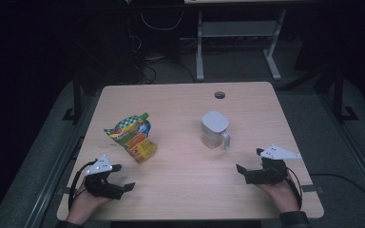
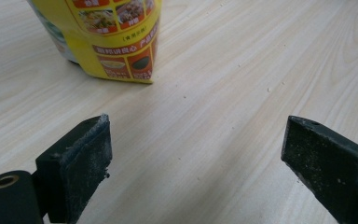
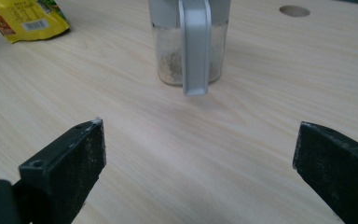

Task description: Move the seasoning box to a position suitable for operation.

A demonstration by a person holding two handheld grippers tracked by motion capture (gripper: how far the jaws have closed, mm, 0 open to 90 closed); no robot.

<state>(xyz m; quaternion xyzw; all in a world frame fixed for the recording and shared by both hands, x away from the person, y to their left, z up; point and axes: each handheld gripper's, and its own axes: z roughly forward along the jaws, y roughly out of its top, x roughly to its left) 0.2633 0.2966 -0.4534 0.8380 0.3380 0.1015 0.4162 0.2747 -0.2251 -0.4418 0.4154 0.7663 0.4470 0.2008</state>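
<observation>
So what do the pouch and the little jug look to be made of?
Pouch: likely flexible plastic film, glossy and printed; it creases and catches light. Jug: clear body, glass or hard plastic, with granules visible through it; the grey lid and handle look like matte plastic.

The yellow pouch [image 2: 116, 42] carries small print, too blurred to read.

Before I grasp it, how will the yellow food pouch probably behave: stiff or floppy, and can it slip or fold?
The yellow pouch looks crumpled and leans on the table, so it is probably floppy and may fold under the gripper. Its printed film seems glossy, so it may slip. It looks light for its size, so a push would likely slide or topple it.
</observation>
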